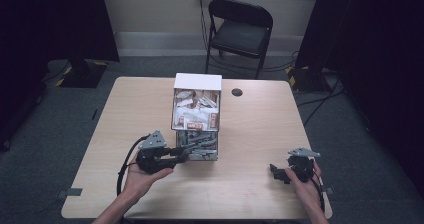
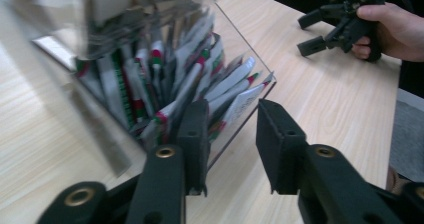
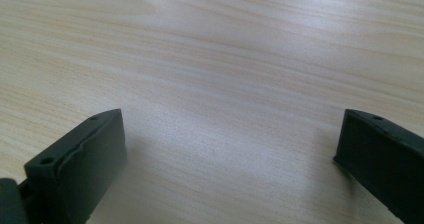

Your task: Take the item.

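While the left gripper reaches its parted, empty jaws to the clear packet box's near corner at mid-table, probably to pick a packet, the right gripper idles wide open, near right.

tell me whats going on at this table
A person sits at a wooden table with a two-jaw gripper in each hand. The left gripper is up against the near end of a clear box packed with small packets, jaws open, one of them against the box's clear wall, nothing held. The right gripper rests lower right on the bare wood, away from the box, jaws wide open. Behind the table stands a black folding chair.
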